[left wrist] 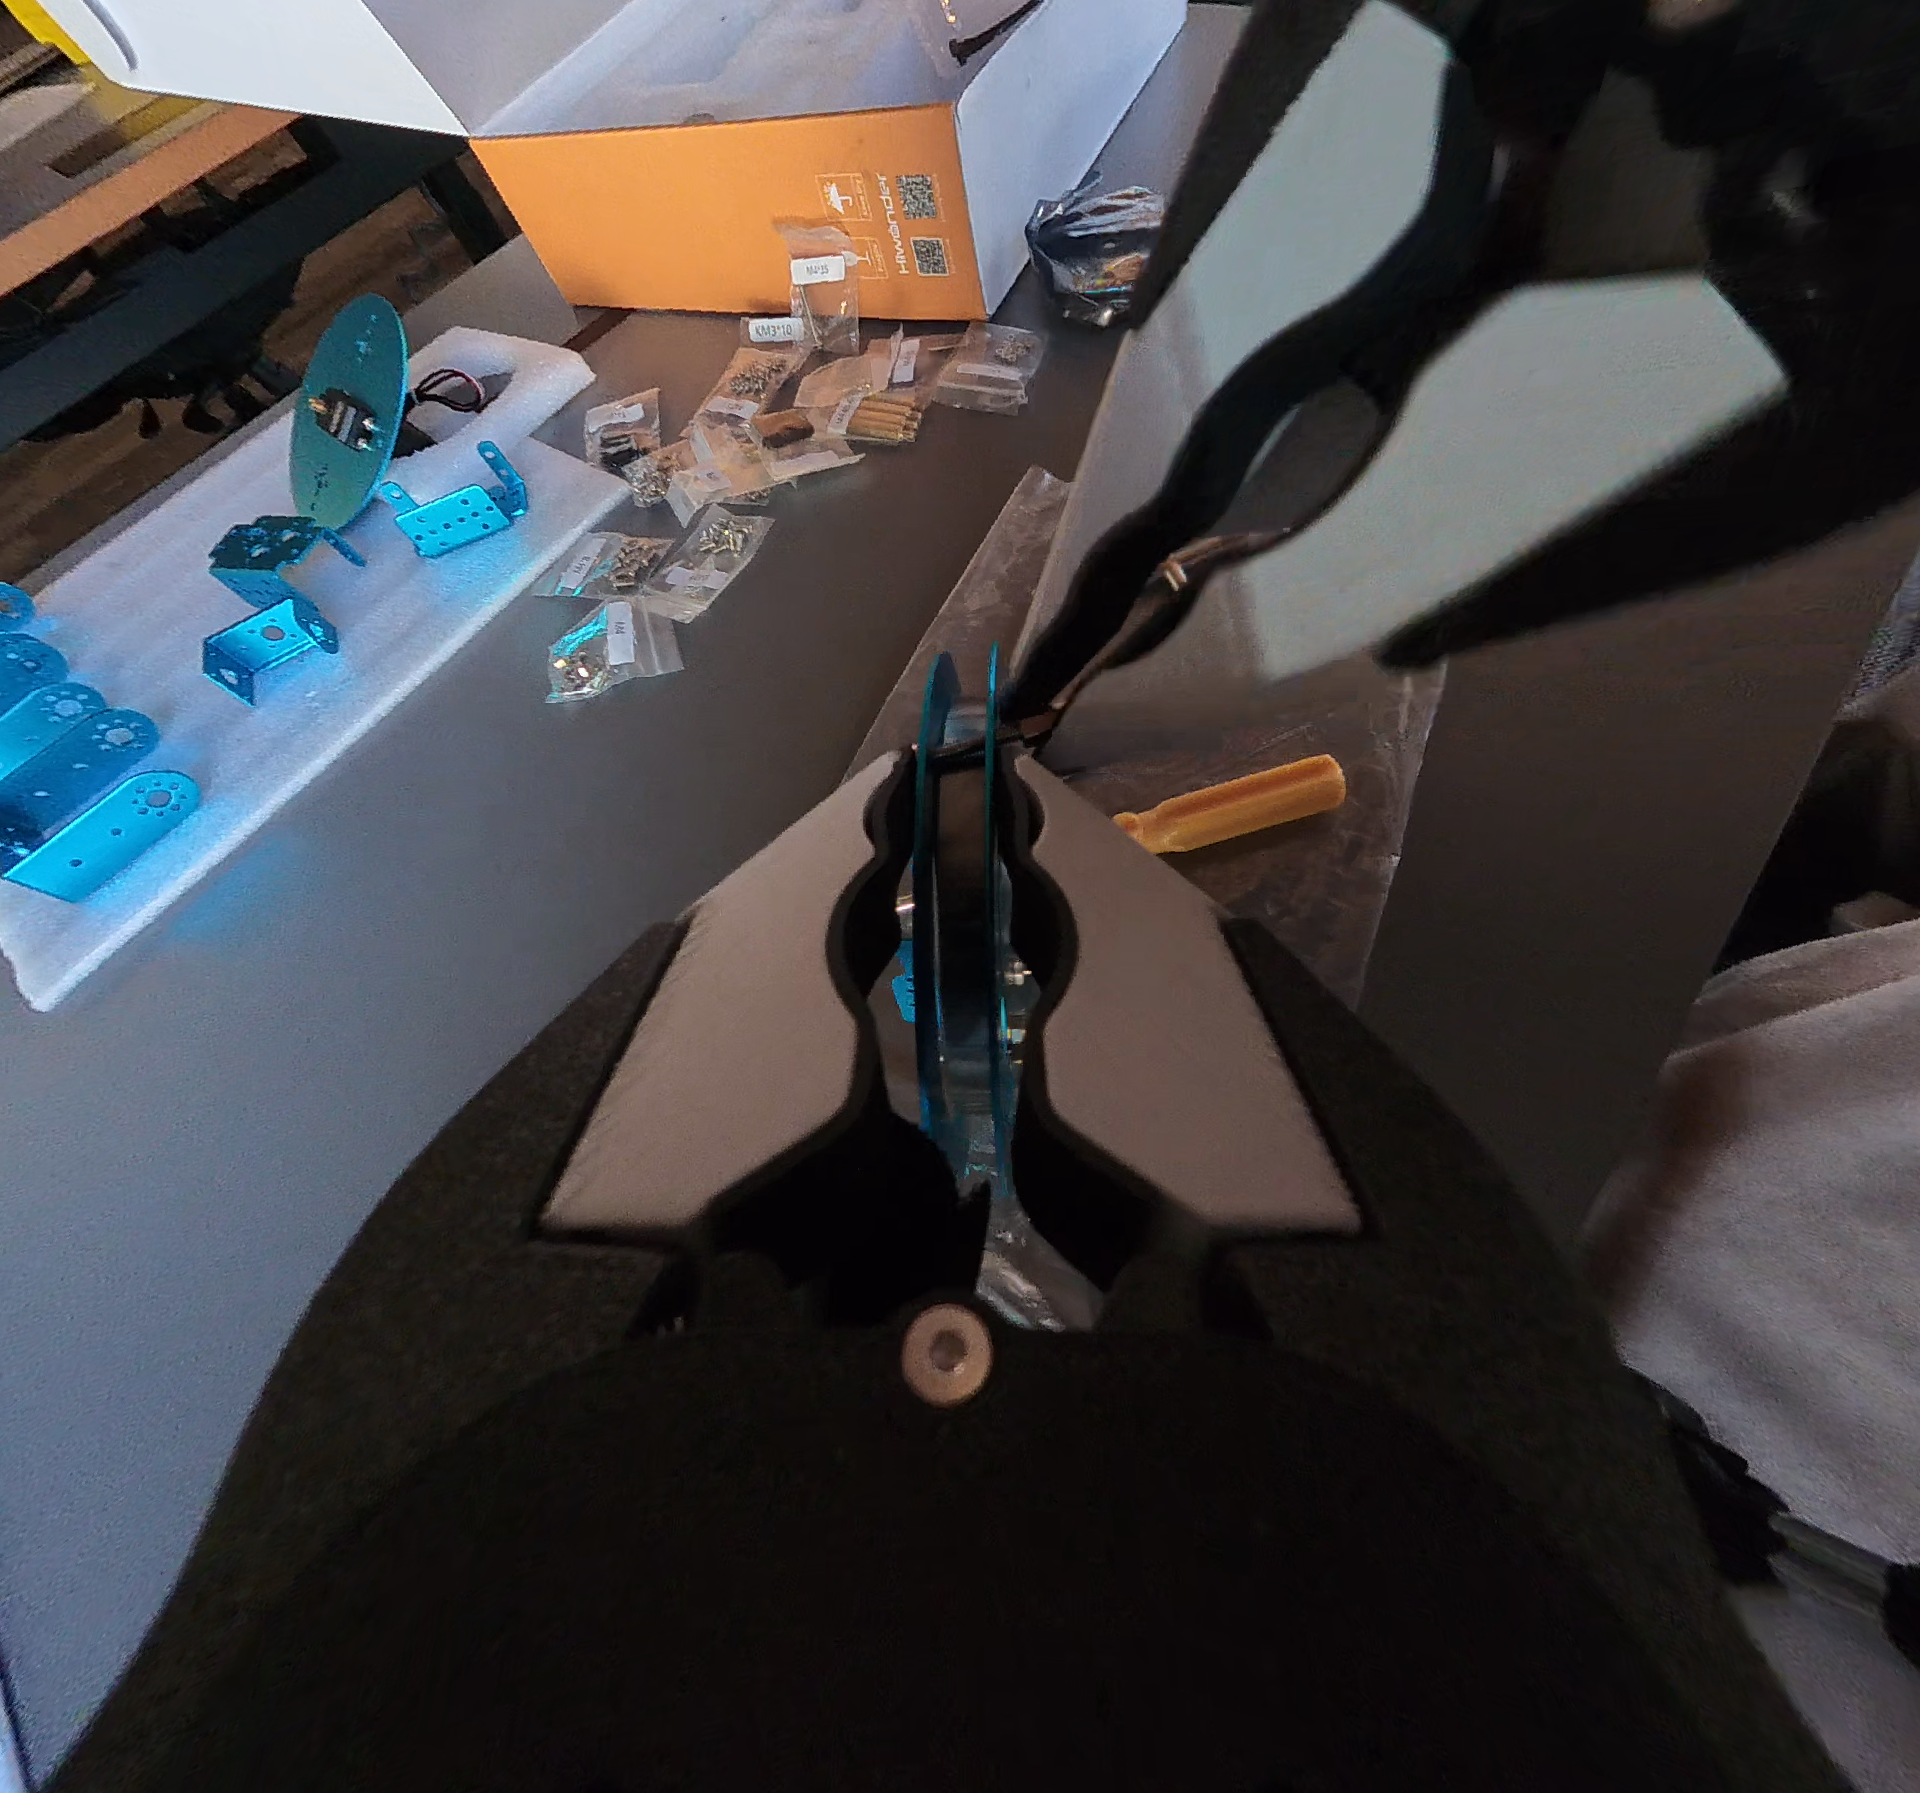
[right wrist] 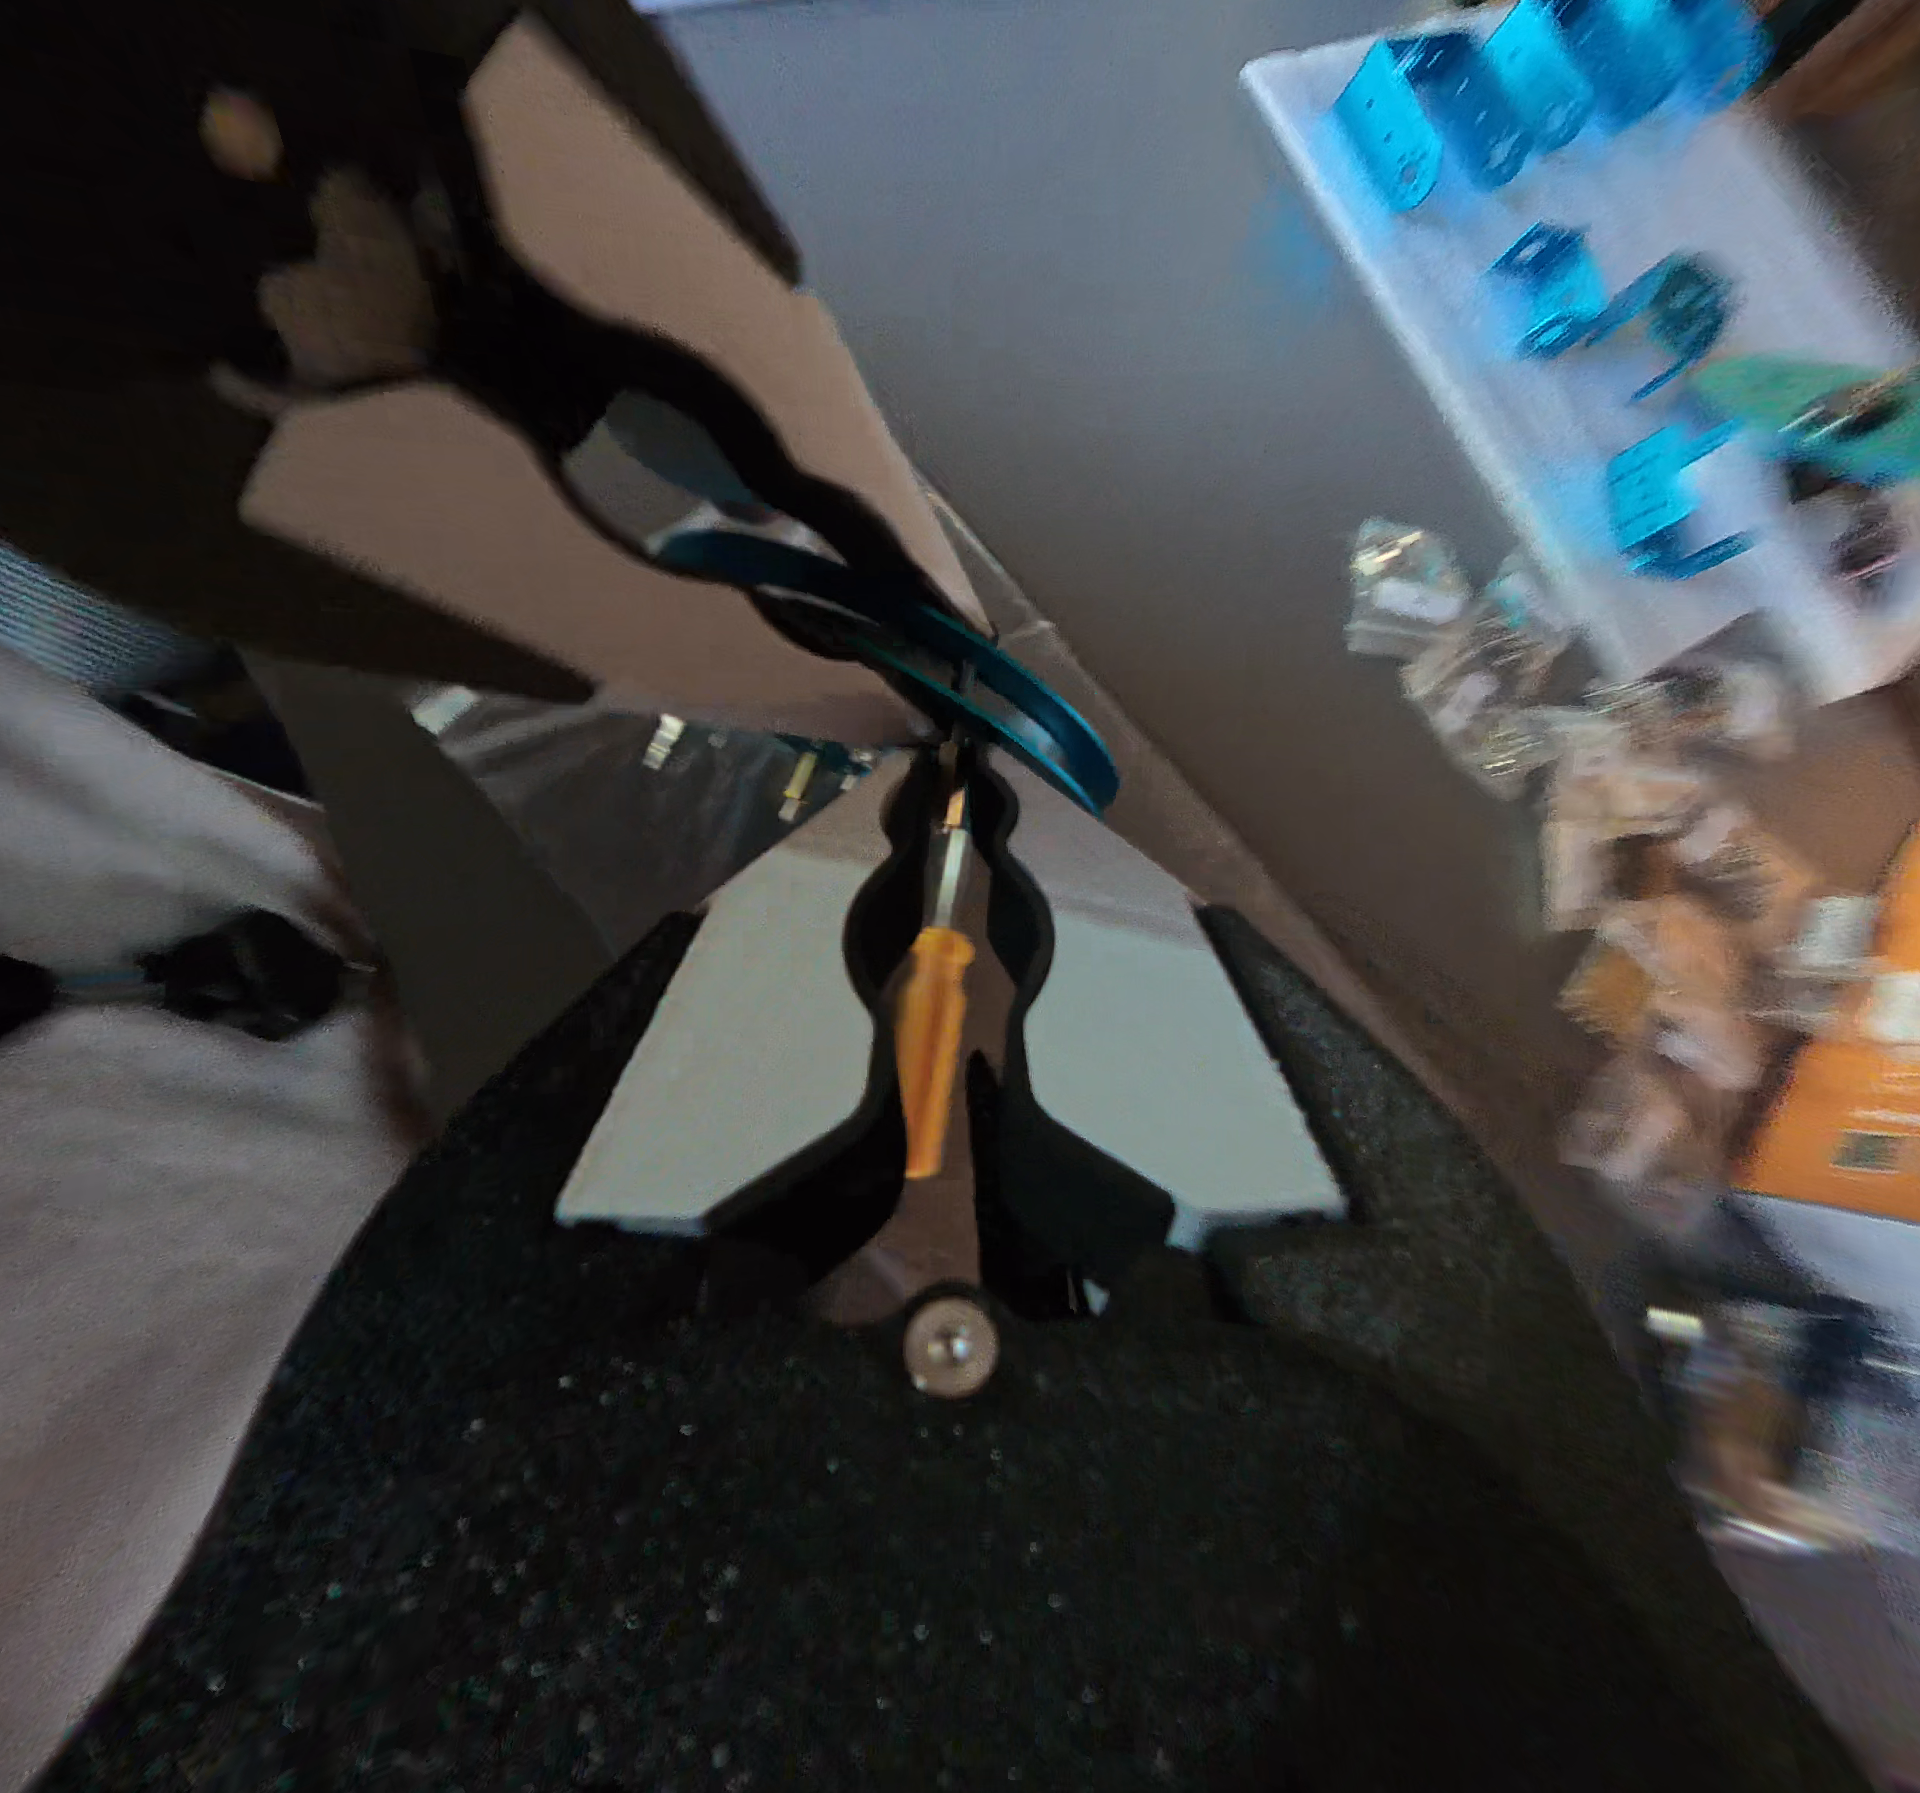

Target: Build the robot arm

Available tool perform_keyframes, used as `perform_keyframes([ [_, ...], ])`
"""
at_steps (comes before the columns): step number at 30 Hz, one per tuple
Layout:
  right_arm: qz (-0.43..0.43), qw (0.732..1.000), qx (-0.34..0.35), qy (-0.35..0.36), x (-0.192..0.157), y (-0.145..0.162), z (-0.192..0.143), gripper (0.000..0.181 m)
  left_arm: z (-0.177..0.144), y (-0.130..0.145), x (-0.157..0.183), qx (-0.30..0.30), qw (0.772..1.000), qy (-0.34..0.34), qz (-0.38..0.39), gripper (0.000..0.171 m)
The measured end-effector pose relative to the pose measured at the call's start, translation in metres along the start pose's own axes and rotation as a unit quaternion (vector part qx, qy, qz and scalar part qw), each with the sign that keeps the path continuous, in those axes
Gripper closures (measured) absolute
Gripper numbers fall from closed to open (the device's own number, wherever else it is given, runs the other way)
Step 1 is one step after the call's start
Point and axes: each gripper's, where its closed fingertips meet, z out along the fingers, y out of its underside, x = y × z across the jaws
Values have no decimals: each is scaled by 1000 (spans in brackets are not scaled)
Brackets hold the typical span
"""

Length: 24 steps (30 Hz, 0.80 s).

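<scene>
the left gripper (left wrist: 961, 777) is clenched on a pair of blue discs (left wrist: 961, 870) held edge-on between its fingers. the right gripper (right wrist: 951, 787) is clamped on a small orange-handled screwdriver (right wrist: 932, 1047), its metal tip touching the discs' rim (right wrist: 1039, 715) — in the left wrist view only a thin dark shaft shows there. just beyond, a second orange screwdriver (left wrist: 1236, 803) lies on a clear plastic bag (left wrist: 1340, 870). farther off on the grey table (left wrist: 436, 933) sit small screw bags (left wrist: 686, 496), blue brackets on white foam (left wrist: 260, 600) and an orange-and-white box (left wrist: 727, 205) — open.
</scene>
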Motion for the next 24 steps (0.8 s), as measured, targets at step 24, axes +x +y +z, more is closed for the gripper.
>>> perform_keyframes([
  [24,93,993,4,-70,-5,1,-4,177,-4,1,0,20,1000,-1,-5,159],
])
